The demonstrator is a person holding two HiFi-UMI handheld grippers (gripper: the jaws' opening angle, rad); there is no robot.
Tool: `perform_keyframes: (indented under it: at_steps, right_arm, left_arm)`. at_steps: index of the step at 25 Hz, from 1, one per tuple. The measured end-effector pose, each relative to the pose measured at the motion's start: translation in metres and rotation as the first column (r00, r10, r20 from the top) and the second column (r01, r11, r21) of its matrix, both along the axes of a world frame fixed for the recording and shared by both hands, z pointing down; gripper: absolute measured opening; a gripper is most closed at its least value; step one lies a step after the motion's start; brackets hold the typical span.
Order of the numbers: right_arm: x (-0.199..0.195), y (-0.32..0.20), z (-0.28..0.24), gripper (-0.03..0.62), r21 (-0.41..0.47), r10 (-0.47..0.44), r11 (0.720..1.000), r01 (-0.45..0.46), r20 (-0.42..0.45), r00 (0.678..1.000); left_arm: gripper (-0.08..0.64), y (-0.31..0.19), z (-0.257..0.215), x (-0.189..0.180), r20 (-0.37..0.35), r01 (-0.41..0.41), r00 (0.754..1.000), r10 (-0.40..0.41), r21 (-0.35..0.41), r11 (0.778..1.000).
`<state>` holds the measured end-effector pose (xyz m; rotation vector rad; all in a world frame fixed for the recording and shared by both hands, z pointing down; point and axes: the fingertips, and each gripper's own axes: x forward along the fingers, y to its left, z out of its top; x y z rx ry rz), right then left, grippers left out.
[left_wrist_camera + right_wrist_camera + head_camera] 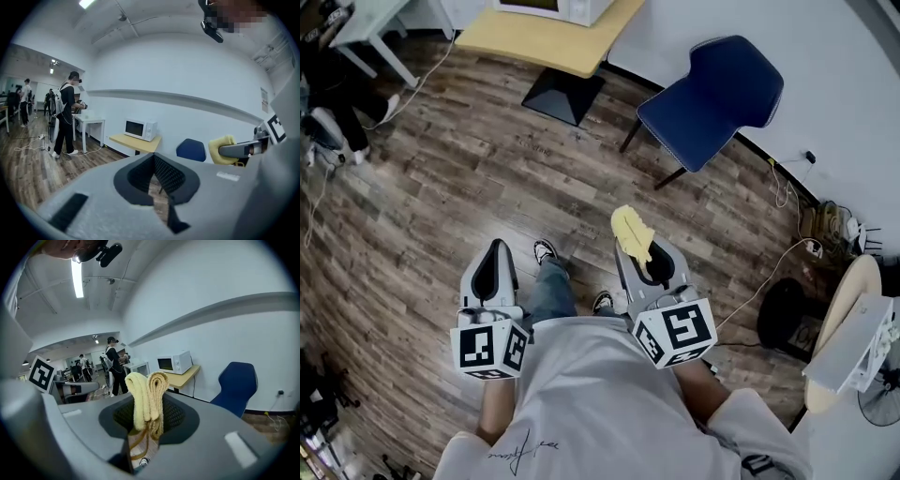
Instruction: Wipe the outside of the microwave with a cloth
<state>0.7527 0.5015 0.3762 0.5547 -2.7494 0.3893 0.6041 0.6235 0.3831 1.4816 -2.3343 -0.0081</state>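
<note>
Right tool (649, 265) is clamped on the folded yellow cloth (631, 231), which sticks up out of the jaws. Left tool (494, 267) is closed, nothing gripped. Both are held low in front of the person's body, over the wood floor (441, 187). Microwave (551, 7) is seen at 12 o'clock on the yellow table (546, 39), well apart from the cloth. Blue chair (717, 89) is at 1 o'clock, beside the table.

Wood-plank floor (441, 187), white walls (853, 75), blue chair (717, 89) near a light wooden table (553, 42); ceiling strip light (77, 277) overhead.
</note>
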Motion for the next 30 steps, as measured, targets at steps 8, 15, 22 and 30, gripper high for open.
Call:
perform_keyframes:
  at_steps: [8, 15, 22, 30]
  right_arm:
    - [-0.104, -0.015, -0.006, 0.106, -0.019, -0.042, 0.999, 0.041, -0.016, 0.999]
    - [-0.187, -0.026, -0.020, 0.106, -0.010, -0.072, 0.997, 0.072, 0.006, 0.997]
    - [-0.235, -0.030, -0.025, 0.106, 0.017, -0.078, 0.997, 0.078, 0.015, 0.997]
    - [-0.283, -0.061, -0.028, 0.106, -0.002, -0.081, 0.997, 0.081, 0.057, 0.995]
  left_arm:
    - [-0.008, -0.029, -0.018, -0.094, 0.011, -0.028, 1.000, 0.027, 0.057, 0.998]
    - [-0.008, -0.040, -0.021, -0.163, 0.031, -0.058, 0.998, 0.057, 0.042, 0.997]
    - [-0.008, -0.035, -0.025, -0.210, 0.050, -0.028, 0.998, 0.024, 0.068, 0.997]
    - [-0.008, -0.067, -0.021, -0.244, 0.045, -0.044, 0.998, 0.041, 0.063, 0.997]
